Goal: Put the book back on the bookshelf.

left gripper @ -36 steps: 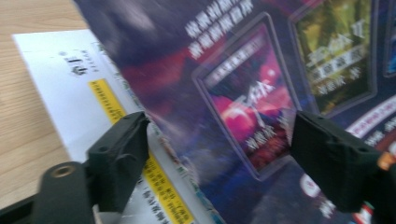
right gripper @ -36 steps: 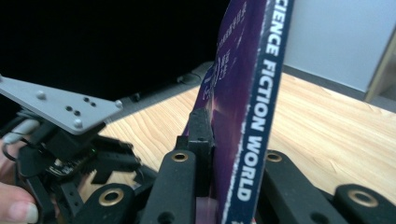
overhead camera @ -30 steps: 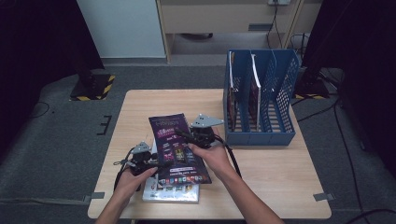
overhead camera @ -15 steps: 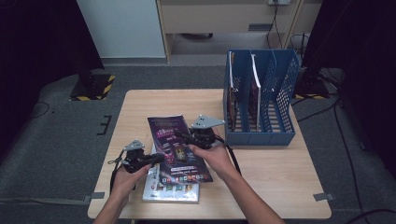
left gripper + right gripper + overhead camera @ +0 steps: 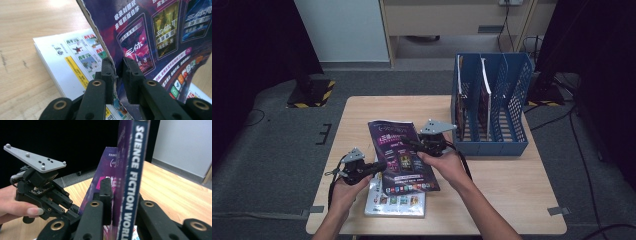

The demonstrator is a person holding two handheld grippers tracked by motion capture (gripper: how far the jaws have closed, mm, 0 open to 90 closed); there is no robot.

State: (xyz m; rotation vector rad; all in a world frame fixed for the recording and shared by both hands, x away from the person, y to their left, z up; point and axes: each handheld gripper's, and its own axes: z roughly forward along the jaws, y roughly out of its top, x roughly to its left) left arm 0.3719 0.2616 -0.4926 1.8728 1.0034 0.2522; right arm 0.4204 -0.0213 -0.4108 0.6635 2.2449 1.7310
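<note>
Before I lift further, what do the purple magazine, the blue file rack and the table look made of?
Purple magazine: paper with a glossy printed cover; it bows between the claws, and its cut edge shows thin pages. Blue file rack: probably rigid moulded plastic, matte, with perforated walls. Table: wood or wood-look laminate, matte; pale grain shows, though real wood can't be confirmed.

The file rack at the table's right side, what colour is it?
Blue, with perforated sides; the file rack shows best in the high view.
</note>
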